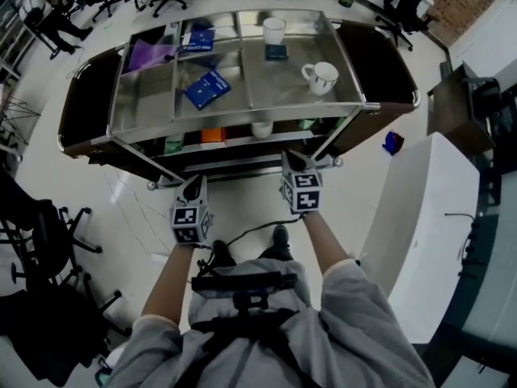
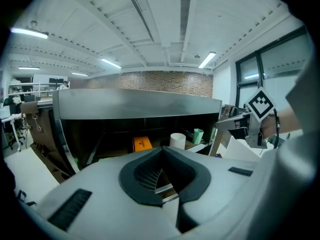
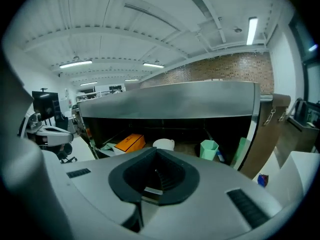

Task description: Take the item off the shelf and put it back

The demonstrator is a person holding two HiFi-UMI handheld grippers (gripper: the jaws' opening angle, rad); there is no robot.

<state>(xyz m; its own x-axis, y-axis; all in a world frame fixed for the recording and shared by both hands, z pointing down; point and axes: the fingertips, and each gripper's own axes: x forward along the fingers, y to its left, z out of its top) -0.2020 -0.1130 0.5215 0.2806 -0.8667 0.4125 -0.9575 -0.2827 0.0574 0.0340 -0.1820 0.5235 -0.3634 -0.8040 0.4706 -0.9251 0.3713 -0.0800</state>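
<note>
My left gripper and right gripper hang closed on nothing, short of the cart, while the cup sits on its lower shelf, so I judge a pick comes next: part the jaws, reach in level

We stretch our left forearm and right forearm forward at the head view's lower centre. Our left gripper sits lower and to the left of our right gripper. Both point toward the frame's top, jaws closed together, nothing between them.
</note>
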